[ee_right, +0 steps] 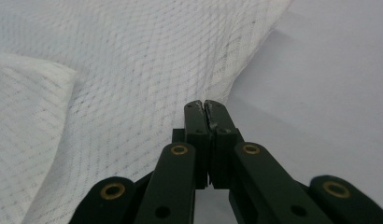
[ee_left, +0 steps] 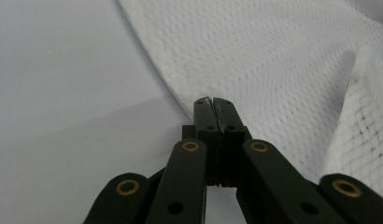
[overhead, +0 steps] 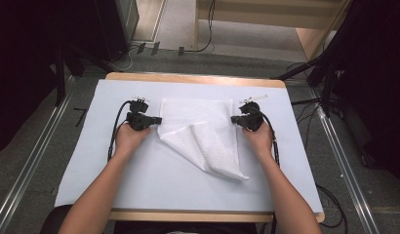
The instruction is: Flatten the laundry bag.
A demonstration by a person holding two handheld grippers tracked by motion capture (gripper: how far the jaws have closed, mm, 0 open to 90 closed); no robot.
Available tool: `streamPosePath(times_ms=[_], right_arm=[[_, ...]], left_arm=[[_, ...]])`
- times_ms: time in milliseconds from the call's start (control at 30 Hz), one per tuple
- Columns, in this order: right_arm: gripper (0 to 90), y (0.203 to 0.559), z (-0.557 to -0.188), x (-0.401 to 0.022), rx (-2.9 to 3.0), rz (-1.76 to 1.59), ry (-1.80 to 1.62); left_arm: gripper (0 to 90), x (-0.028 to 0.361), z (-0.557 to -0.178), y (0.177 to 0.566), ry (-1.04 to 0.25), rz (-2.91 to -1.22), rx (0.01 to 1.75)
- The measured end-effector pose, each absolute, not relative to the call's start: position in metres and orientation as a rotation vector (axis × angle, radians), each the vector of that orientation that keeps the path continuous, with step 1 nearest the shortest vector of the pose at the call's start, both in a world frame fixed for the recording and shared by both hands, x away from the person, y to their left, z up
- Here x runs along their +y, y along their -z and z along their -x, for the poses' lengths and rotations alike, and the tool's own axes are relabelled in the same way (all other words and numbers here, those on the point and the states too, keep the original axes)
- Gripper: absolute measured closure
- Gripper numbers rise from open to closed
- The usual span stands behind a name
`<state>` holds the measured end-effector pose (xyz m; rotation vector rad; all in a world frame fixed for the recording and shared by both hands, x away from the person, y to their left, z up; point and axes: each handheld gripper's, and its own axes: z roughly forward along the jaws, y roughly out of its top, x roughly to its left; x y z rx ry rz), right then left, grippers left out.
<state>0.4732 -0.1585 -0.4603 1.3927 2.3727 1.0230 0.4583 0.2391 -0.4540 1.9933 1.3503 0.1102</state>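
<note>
White sheeting (overhead: 154,180) is covering the table, with a white mesh cloth (overhead: 198,122) lying partly folded at centre. Left gripper (overhead: 158,120) and right gripper (overhead: 233,119) are sitting at its opposite edges, each with jaws pressed together on the cloth's edge.

The high view is evenly lit from above: the pale table cover (overhead: 154,180) reads bright and flat, while the top corners fall to near black. The picture is soft and low in detail, with straight rails at the sides leaning outward. Shadows under the white cloth (overhead: 203,134) are faint and short. In the left gripper view the cloth's weave is sharp just ahead of the left claw (ee_left: 213,100); a soft grey shadow lies left of it. In the right gripper view the right claw (ee_right: 204,102) is dark, its near links blurred.
</note>
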Motion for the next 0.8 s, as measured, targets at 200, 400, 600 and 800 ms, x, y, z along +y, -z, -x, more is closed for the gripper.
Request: streamPosePath(times_ms=[200, 400, 600, 800], right_arm=[[90.0, 0.465, -0.478, -0.165, 2.348, -1.451, -1.0], [75.0, 0.452, -0.471, -0.164, 2.345, -1.415, -1.074], [70.0, 0.441, -0.46, -0.152, 2.369, -1.325, -1.138], [68.1, 0.444, -0.458, -0.134, 2.425, -1.256, -1.146]], left_arm=[[90.0, 0.236, -0.46, 0.45, -0.104, -1.987, 1.33], [78.3, 0.244, -0.457, 0.443, -0.08, -1.98, 1.365], [65.7, 0.242, -0.44, 0.433, -0.078, -2.007, 1.297], [59.3, 0.244, -0.42, 0.428, -0.064, -2.01, 1.259]])
